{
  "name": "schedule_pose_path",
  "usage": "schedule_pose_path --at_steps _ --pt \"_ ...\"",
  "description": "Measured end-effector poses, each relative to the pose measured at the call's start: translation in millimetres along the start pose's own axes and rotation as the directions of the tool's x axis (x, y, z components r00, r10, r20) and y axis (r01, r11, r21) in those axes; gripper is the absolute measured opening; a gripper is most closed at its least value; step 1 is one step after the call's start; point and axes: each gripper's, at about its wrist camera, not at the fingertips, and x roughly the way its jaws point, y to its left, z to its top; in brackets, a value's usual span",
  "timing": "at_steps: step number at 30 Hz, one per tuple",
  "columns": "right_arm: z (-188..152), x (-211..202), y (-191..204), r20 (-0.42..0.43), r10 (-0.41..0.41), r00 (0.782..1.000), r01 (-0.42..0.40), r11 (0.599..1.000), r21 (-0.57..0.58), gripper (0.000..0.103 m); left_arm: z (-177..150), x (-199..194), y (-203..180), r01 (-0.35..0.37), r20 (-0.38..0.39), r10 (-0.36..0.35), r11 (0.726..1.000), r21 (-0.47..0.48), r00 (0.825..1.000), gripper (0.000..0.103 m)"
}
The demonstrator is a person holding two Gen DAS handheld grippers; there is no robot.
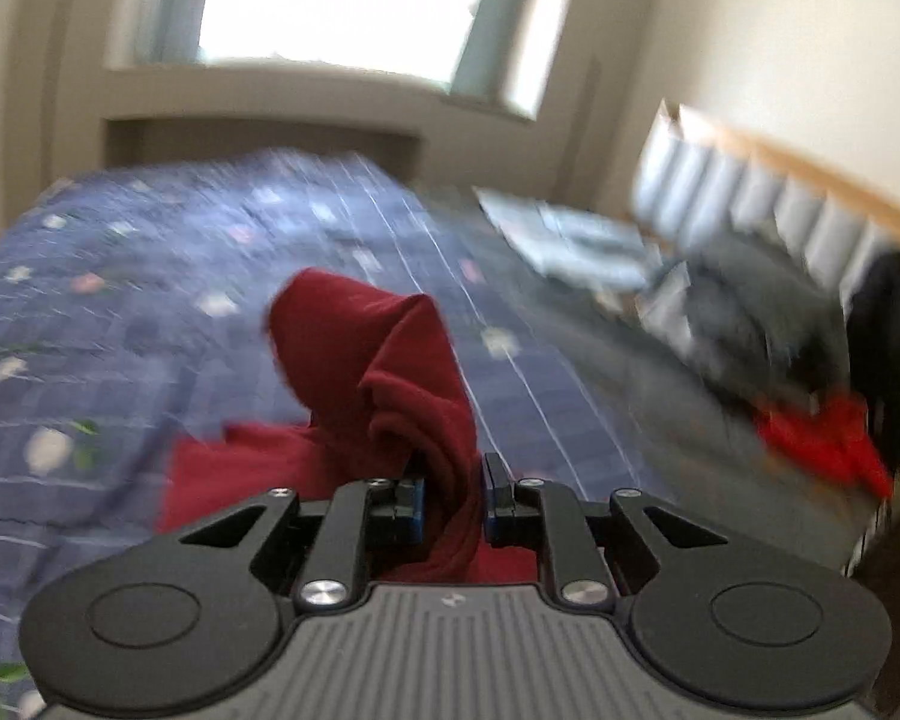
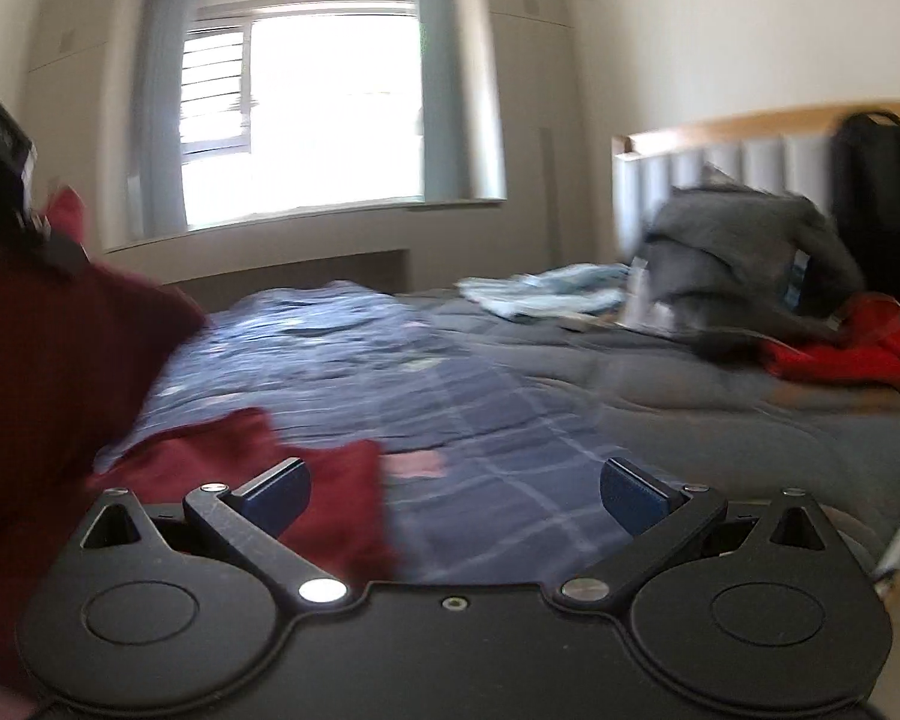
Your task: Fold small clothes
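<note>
Readable text: none in either view.
Left tongs (image 1: pixel 453 495) body: small pale mark, too blurred to read.

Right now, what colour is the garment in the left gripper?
Dark red garment, plain, no pattern; clearest in the left wrist view.

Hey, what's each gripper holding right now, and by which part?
The left gripper pinches the dark red garment by a bunched fold of fabric. The right gripper is open, holding nothing.
</note>
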Motion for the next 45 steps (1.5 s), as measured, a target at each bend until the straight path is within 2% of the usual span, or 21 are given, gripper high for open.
schedule_pose_path --at_steps 1,4,6,9,10,12,14,16,18,21,26,30,34,36,37,40,43,45 --pt "-1 3 -5 -0.009 -0.017 1.000 0.017 1.000 0.008 0.103 -6 14 -11 0.003 -0.050 -0.001 1.000 0.027 0.999 0.022" --pt "-5 8 -25 -0.040 -0.067 0.997 0.069 0.997 0.044 0.103 -22 35 -30 0.004 -0.122 0.005 0.997 0.071 0.993 0.027" --pt "-7 12 -35 -0.054 -0.082 0.995 0.086 0.993 0.080 0.103 -29 38 -37 0.019 -0.136 -0.008 0.996 0.084 0.991 0.034" --pt "-10 16 -47 -0.071 -0.089 0.993 0.097 0.987 0.125 0.103 -37 32 -37 0.078 -0.149 -0.068 0.995 0.066 0.986 0.046" --pt "-10 18 -48 -0.077 -0.087 0.993 0.096 0.986 0.134 0.103 -36 29 -34 0.095 -0.149 -0.086 0.994 0.053 0.985 0.056" --pt "-11 19 -48 -0.085 -0.077 0.993 0.089 0.986 0.143 0.103 -36 24 -27 0.110 -0.139 -0.105 0.994 0.026 0.985 0.068" --pt "-12 19 -47 -0.087 -0.067 0.994 0.079 0.987 0.143 0.103 -33 18 -21 0.120 -0.122 -0.118 0.993 0.009 0.985 0.077" --pt "-12 19 -46 -0.088 -0.058 0.994 0.070 0.987 0.144 0.103 -32 10 -14 0.098 -0.097 -0.098 0.995 -0.002 0.990 0.092" --pt "-12 19 -46 -0.091 -0.050 0.995 0.063 0.987 0.147 0.103 -32 -1 -4 0.040 -0.056 -0.041 0.999 -0.018 0.998 0.100" --pt "-12 20 -45 -0.089 -0.026 0.996 0.040 0.988 0.151 0.103 -36 -13 12 -0.058 -0.015 0.057 0.998 -0.034 0.998 0.102" --pt "-9 13 -37 -0.062 0.051 0.997 -0.041 0.988 0.151 0.103 -56 -23 50 -0.229 -0.017 0.228 0.969 -0.090 0.973 0.102" --pt "2 -3 -18 -0.037 0.157 0.987 -0.152 0.981 0.122 0.103 -79 -33 83 -0.281 -0.046 0.277 0.943 -0.179 0.960 0.102" --pt "13 -24 11 -0.022 0.300 0.954 -0.298 0.951 0.078 0.103 -95 -38 105 -0.306 -0.067 0.299 0.918 -0.251 0.952 0.102" --pt "15 -28 25 -0.041 0.337 0.941 -0.336 0.941 0.036 0.103 -102 -38 112 -0.305 -0.080 0.294 0.914 -0.269 0.952 0.102" --pt "13 -29 34 -0.057 0.325 0.944 -0.326 0.945 -0.001 0.103 -105 -37 115 -0.304 -0.086 0.291 0.912 -0.275 0.953 0.102" --pt "5 -21 47 -0.150 0.217 0.965 -0.232 0.969 -0.088 0.102 -115 -37 116 -0.293 -0.095 0.277 0.915 -0.279 0.956 0.102" --pt "-6 -15 38 -0.229 0.142 0.963 -0.170 0.979 -0.108 0.103 -123 -38 114 -0.278 -0.097 0.262 0.922 -0.270 0.960 0.102" --pt "-13 -14 28 -0.261 0.140 0.955 -0.167 0.983 -0.083 0.103 -127 -36 115 -0.268 -0.101 0.250 0.926 -0.265 0.963 0.102"
